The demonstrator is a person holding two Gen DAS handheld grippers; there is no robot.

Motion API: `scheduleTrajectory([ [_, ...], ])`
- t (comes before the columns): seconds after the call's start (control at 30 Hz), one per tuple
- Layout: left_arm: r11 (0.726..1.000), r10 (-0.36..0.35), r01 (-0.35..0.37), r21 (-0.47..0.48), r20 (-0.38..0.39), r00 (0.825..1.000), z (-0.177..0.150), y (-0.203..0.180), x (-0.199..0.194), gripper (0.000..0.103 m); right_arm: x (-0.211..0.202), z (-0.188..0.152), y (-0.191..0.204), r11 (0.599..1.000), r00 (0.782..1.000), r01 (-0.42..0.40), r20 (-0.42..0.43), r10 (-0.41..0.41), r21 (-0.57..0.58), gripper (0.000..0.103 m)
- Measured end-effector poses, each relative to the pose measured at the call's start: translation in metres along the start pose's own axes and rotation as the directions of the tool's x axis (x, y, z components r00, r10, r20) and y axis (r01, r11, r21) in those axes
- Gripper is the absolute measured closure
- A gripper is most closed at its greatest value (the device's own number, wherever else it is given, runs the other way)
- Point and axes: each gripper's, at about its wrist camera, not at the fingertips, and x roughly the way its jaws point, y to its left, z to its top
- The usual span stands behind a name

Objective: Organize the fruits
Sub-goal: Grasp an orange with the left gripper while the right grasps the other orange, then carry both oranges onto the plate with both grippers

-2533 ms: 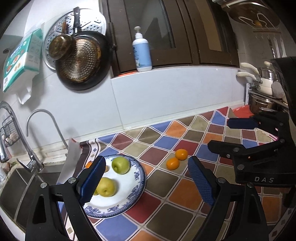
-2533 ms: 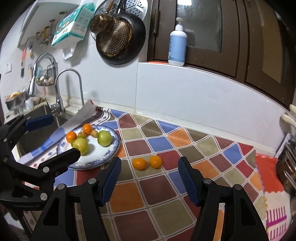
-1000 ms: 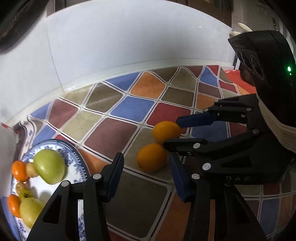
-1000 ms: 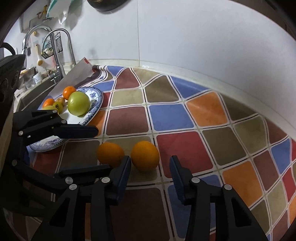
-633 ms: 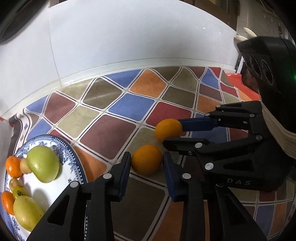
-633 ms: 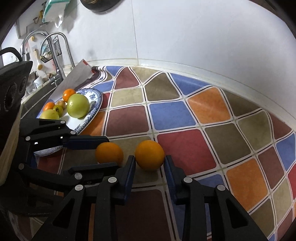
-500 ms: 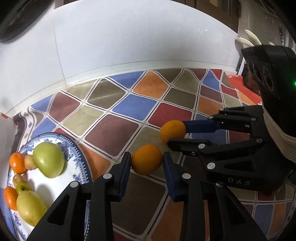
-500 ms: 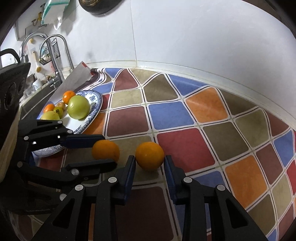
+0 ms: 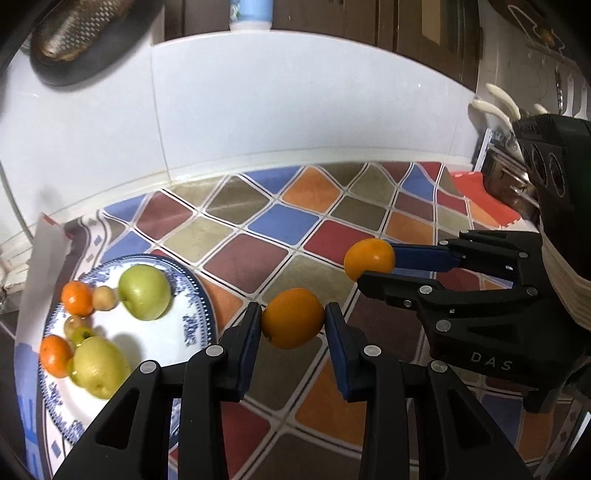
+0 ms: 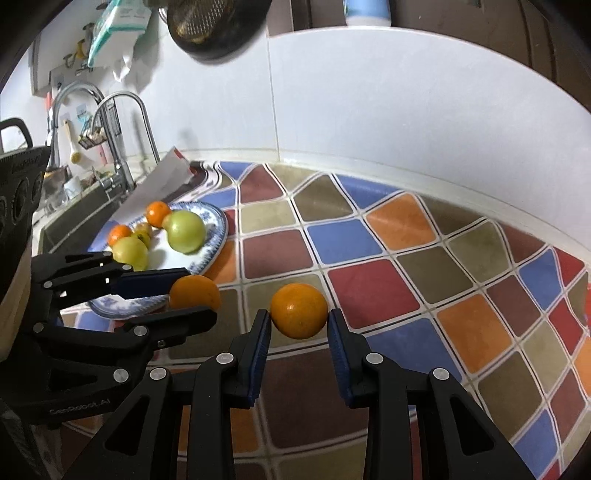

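Oranges, two of them, each pinched in its own gripper and lifted clear of the chequered counter mat. Left gripper clamped on one orange, blue pads pressed to both flanks of the fruit, held above an olive tile just right of the plate. Right gripper likewise squeezed shut on the other orange, pads tight on either side, fruit raised over the seam between a red tile and a brown one. Seen from the left wrist, right gripper reaching in from the right with its orange at the fingertips, a little higher and farther back than the left one's fruit; seen from the right wrist, left gripper coming in from the left with its orange near the plate's rim. Blue-and-white plate sitting at the left end of the mat, near the sink, carrying two green apples, two small tangerines and a few smaller pale fruits huddled between them. Tap curving over the sink beyond the plate. Dark pan hanging on the white tiled wall above, blurred. Blue-and-white bottle standing on the ledge at the top edge, only its base showing.
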Motion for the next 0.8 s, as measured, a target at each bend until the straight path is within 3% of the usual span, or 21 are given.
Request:
scheduleTrajectory([
  [0.8,0.99,0.111,-0.098,-0.104,0.133,0.985,-0.027,0.017,-0.111,0.068,-0.084,0.007,0.066,1.0,0.984,-0.005,0.176,0.004,0.005,0.07],
])
